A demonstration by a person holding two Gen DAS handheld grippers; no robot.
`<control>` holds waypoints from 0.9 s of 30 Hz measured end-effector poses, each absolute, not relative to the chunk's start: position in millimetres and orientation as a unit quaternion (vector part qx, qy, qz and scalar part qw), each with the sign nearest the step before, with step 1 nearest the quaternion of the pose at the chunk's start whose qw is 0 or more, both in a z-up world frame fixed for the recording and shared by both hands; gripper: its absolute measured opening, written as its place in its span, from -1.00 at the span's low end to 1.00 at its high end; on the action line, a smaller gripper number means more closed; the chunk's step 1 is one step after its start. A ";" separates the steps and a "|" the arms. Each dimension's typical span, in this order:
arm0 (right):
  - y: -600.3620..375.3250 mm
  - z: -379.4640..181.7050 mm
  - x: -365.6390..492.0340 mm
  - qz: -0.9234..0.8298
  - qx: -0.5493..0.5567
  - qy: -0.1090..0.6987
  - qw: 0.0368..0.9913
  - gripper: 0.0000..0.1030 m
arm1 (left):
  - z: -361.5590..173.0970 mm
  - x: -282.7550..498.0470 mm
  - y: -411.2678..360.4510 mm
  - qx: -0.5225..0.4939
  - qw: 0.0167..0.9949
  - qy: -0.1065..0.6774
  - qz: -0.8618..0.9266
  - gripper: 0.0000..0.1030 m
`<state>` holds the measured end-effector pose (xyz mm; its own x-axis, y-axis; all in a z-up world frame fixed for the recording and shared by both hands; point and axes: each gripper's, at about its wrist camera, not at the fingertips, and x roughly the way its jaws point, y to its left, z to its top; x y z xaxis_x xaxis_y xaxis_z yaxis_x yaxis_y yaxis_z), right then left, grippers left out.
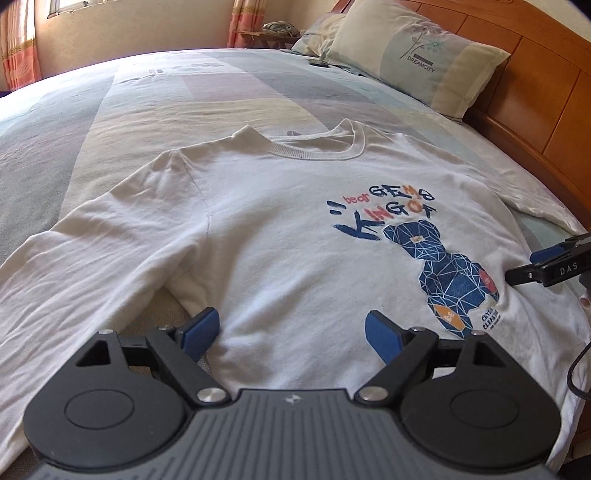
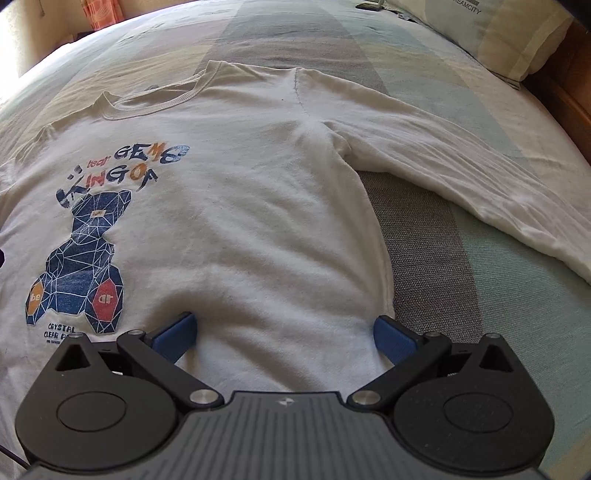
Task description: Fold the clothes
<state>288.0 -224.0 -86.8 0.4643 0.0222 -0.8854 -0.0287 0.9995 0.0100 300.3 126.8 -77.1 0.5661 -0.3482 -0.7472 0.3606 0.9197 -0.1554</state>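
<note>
While a white long-sleeved cotton sweatshirt (image 1: 280, 229) lies flat on the striped bed (image 1: 110, 110) for folding, left gripper (image 1: 291, 332) and right gripper (image 2: 286, 338) hover wide-jawed, holding nothing.

You have a bed (image 1: 229, 92) with a pastel-striped cover, a wooden headboard (image 1: 546, 66) at upper right, two pillows (image 1: 417, 51) against it, orange curtains (image 1: 18, 55) and a sunlit window (image 1: 70, 5) at upper left.

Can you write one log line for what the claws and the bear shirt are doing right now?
shirt: flat on bed, sleeves out, unfolded | left claw: open at hem | right claw: open at hem | held: nothing
</note>
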 end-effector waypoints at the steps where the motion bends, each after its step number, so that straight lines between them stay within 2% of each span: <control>1: -223.2 -86.7 287.1 0.009 -0.001 0.518 0.855 1.00 | -73.9 300.0 125.4 0.012 0.884 0.424 -0.198 0.68; 6: -222.3 -86.4 286.6 -0.002 0.004 0.521 0.854 1.00 | -59.7 300.2 117.9 -0.014 0.887 0.391 -0.243 0.71; 10: -221.4 -86.7 282.3 -0.012 0.008 0.514 0.858 1.00 | -80.4 305.6 102.4 0.010 0.872 0.433 -0.229 0.71; 14: -222.2 -87.1 276.5 -0.007 0.004 0.504 0.864 1.00 | -82.6 285.4 92.2 0.098 0.875 0.419 -0.221 0.78; 21: -218.1 -73.1 273.4 0.020 -0.032 0.520 0.853 1.00 | -81.7 276.6 102.0 0.096 0.874 0.430 -0.206 0.80; 27: -177.7 -43.4 277.7 0.150 -0.082 0.458 0.872 1.00 | -79.7 276.7 93.7 0.098 0.874 0.443 -0.174 0.82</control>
